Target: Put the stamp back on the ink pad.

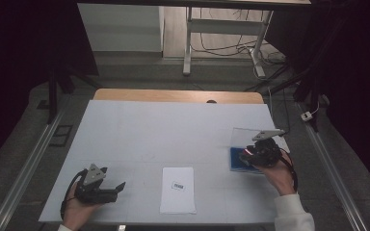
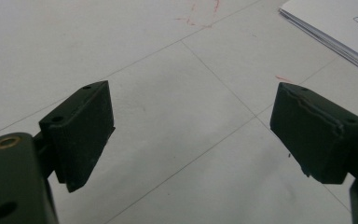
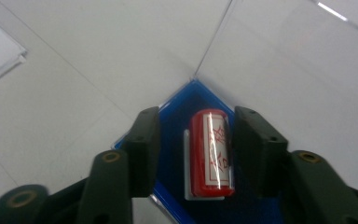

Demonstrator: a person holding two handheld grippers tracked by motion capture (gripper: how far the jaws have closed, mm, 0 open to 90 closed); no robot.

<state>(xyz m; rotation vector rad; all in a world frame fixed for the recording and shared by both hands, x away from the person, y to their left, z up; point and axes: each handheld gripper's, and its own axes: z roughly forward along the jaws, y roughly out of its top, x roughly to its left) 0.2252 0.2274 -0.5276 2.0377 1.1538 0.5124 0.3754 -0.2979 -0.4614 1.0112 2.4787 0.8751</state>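
Right gripper (image 3: pixel 191 149) jaws straddle, not yet clamped on, the red cylindrical stamp (image 3: pixel 210 154) lying in the blue-lined clear plastic case (image 3: pixel 172 121) at table's right; I'd centre, then squeeze square; left gripper (image 2: pixel 191 135) idles gaping.

Black left gripper (image 1: pixel 121 186), grey triangular plate, brass-ringed screw holes; white sleeve (image 1: pixel 293 214).

Pretty dim room, dark at both sides of the frame. White counter (image 1: pixel 139 130) fills the middle, wooden edge (image 1: pixel 178 95) at its far side. Grey floor (image 1: pixel 24 134) around it, white desk frame (image 1: pixel 221 33) and loose cables (image 1: pixel 226 48) top centre.
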